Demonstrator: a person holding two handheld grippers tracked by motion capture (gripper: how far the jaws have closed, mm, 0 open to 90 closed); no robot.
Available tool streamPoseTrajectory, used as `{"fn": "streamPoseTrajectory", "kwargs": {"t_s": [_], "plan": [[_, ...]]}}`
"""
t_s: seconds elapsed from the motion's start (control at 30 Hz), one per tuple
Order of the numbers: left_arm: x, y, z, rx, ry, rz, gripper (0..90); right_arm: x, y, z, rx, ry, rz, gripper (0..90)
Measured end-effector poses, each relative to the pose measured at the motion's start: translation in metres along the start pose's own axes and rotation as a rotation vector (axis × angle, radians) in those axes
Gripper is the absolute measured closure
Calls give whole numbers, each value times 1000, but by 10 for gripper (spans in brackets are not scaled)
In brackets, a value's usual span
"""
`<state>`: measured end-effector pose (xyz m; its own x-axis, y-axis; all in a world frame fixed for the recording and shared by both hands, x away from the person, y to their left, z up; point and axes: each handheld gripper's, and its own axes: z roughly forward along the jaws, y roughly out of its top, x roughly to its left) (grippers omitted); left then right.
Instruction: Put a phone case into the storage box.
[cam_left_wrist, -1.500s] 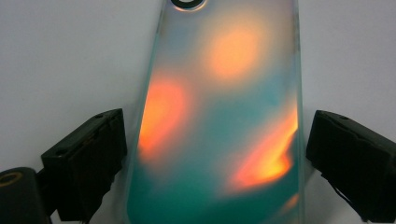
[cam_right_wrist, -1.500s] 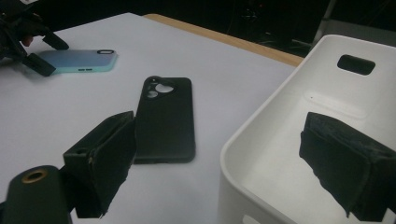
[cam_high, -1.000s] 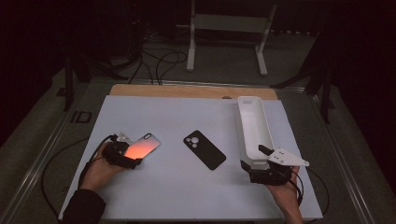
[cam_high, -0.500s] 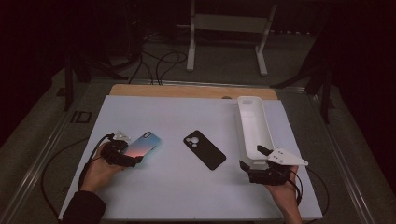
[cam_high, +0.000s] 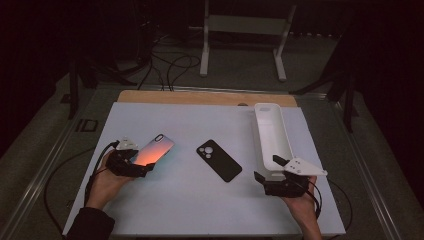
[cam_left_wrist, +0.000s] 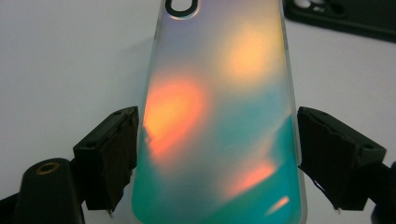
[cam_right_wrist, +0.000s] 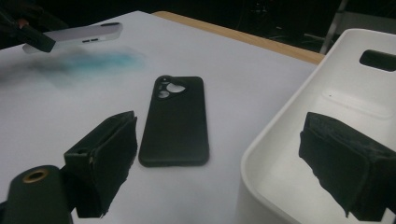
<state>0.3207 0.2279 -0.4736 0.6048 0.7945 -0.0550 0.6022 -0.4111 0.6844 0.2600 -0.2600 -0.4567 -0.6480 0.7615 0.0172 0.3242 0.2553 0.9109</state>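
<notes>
An iridescent phone case (cam_high: 156, 149), glowing orange and teal, is off the white table top (cam_high: 165, 200), raised at its far end. My left gripper (cam_high: 142, 163) is shut on its near end; both pads (cam_left_wrist: 116, 149) press the case's (cam_left_wrist: 219, 116) long edges. A black phone case (cam_high: 219, 160) lies flat in the middle of the table, camera cut-out away from me. My right gripper (cam_high: 268, 169) is open at the near end of a long white tray (cam_high: 272, 132). Its jaws straddle the tray's near corner rim (cam_right_wrist: 275, 135), with the black case (cam_right_wrist: 175, 121) to their left.
The white tray is empty and runs away from me along the right side. A wooden strip (cam_high: 200, 97) borders the table's far edge. Cables and a metal stand (cam_high: 240, 30) sit on the dark floor beyond. A cable trails from each gripper.
My left gripper has lifted the iridescent case off the table and carried it slightly toward the centre. The right gripper, black case and tray have not moved.
</notes>
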Motion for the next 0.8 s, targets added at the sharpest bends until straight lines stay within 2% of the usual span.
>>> {"fn": "streamPoseTrajectory", "kwargs": {"t_s": [0.13,0.17,0.2,0.37,0.47,0.53,0.63,0.73,0.8], "plan": [[-7,6,-5,-30,-1,15,170,1,4,1,0,7,-5,112],[-13,11,-9,-50,-2,26,170,2,7,2,-2,21,-5,112],[-13,11,-9,-50,-2,26,170,3,10,3,-4,25,-3,111],[-30,29,-18,-94,-3,81,169,5,21,9,-16,70,11,111],[-36,34,-20,-109,-4,97,170,6,28,13,-17,89,12,109],[-46,42,-24,-139,2,128,169,7,33,17,-14,98,9,110],[-52,47,-26,-151,-7,145,169,9,38,20,-15,112,16,110],[-65,57,-29,-174,-15,181,170,12,47,28,-23,147,31,110],[-67,59,-29,-179,-21,187,170,16,52,34,-28,170,26,110]]}}
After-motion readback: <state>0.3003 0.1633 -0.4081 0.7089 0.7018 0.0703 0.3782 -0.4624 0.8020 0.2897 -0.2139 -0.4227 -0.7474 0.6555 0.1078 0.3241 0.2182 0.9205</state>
